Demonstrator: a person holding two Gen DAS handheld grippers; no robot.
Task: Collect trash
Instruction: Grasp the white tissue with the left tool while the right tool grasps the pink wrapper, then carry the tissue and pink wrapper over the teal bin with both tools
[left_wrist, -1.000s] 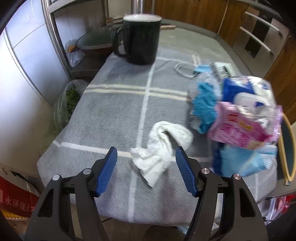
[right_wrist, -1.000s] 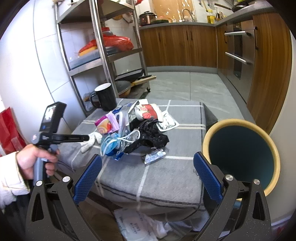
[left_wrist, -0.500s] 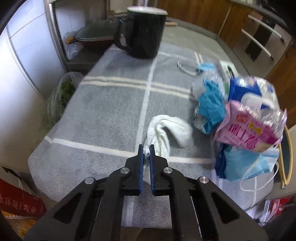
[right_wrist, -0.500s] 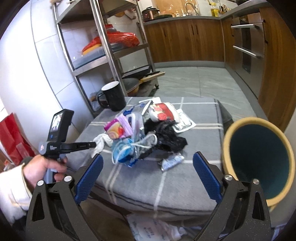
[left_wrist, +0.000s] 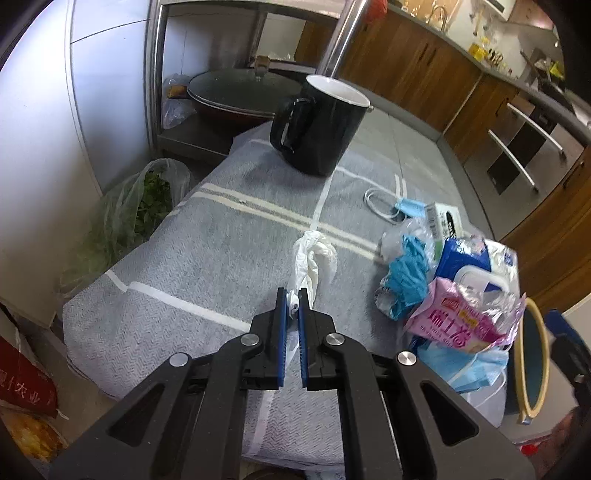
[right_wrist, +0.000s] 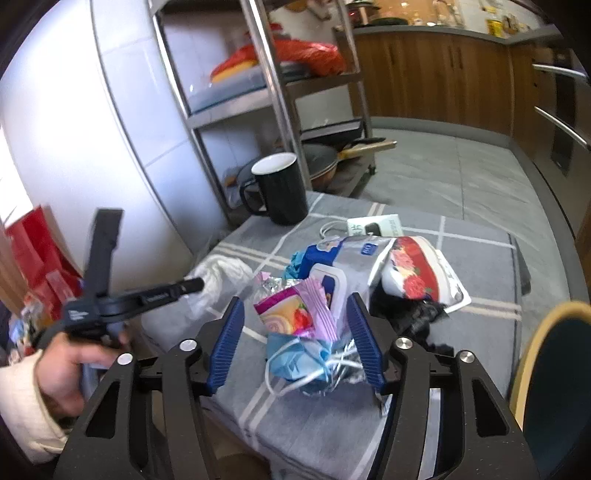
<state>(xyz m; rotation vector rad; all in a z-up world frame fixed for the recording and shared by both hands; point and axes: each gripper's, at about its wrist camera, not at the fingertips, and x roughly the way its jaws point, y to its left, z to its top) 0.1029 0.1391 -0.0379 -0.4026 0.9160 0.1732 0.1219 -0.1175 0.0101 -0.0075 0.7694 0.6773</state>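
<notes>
A: Our left gripper has pinched the white tissue. Its blue pads press on the near end of the tissue, and the rest hangs down toward the grey cloth.

B: Where is that from the black mug?

A: Nearer to us than the mug, with bare cloth between them. The cloth's left edge drops off beside a bag of greens.

B: Our right gripper has just been closing. Its jaws stand on both sides of the pink wrapper and the blue face mask. We cannot tell if the pads press on them yet.

A: That trash pile sits this side of the mug, to its right.

B: The round bin waits off the cloth's right edge, far from the mug. The cloth's near edge is bare under our jaws.
</notes>
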